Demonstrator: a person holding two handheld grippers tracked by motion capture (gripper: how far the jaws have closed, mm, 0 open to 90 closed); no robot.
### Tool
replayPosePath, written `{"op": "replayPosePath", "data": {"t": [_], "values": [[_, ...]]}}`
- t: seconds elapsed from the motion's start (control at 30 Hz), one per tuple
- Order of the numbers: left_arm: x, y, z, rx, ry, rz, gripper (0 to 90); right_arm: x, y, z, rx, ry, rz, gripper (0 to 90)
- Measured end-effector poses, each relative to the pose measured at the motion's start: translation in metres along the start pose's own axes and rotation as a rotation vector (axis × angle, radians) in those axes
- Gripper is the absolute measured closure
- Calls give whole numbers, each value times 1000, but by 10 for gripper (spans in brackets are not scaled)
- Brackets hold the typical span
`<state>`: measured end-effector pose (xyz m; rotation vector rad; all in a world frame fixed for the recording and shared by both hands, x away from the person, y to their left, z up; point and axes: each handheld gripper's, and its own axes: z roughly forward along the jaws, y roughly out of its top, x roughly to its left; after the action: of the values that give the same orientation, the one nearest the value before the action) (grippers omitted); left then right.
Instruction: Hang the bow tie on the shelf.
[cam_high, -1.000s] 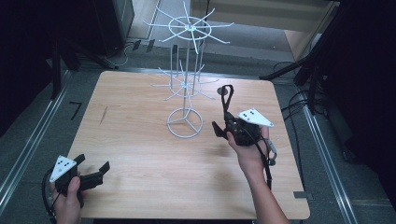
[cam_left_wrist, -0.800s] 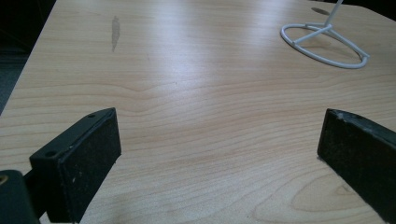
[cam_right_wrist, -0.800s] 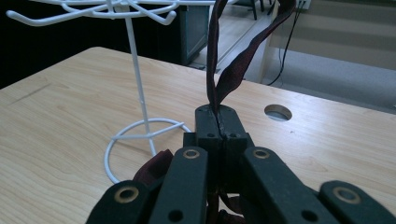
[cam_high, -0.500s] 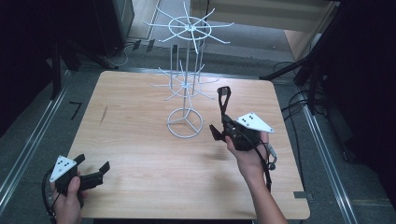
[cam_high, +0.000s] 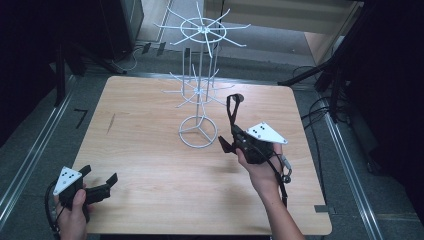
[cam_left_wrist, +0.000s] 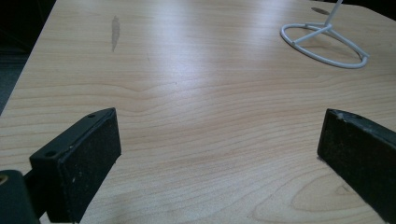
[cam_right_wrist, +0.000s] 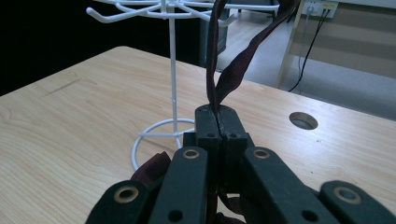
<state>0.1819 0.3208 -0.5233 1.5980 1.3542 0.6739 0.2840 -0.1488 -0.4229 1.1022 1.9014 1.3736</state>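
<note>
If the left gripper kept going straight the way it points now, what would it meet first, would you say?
Probably bare table first; farther along, slightly to the side, stands the white wire rack's base ring. The left gripper is open and empty.

Right hand-held gripper (cam_high: 233, 134) clamped tight; left hand-held gripper (cam_high: 100, 186) jaws spread.

Light wooden table (cam_high: 150, 165) standing on a grey floor (cam_high: 30, 150), a dark smudge (cam_high: 111, 123) marking its left side, a round cable hole (cam_right_wrist: 303, 120) sitting near one edge, black cables (cam_high: 320, 107) trailing over the floor at right.

Overhead and tool-mounted views, shared rack (cam_high: 199, 131)
</note>
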Motion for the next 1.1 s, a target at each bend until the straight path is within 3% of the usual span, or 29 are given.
{"op": "replayPosePath", "data": {"t": [0.7, 1.1], "values": [[0, 0, 0, 1, 0, -1, 1, 8, -11, 24, 49, 15, 6, 900], [0, 0, 0, 1, -1, -2, 1, 15, -18, 50, 81, 19, 33, 900]]}}
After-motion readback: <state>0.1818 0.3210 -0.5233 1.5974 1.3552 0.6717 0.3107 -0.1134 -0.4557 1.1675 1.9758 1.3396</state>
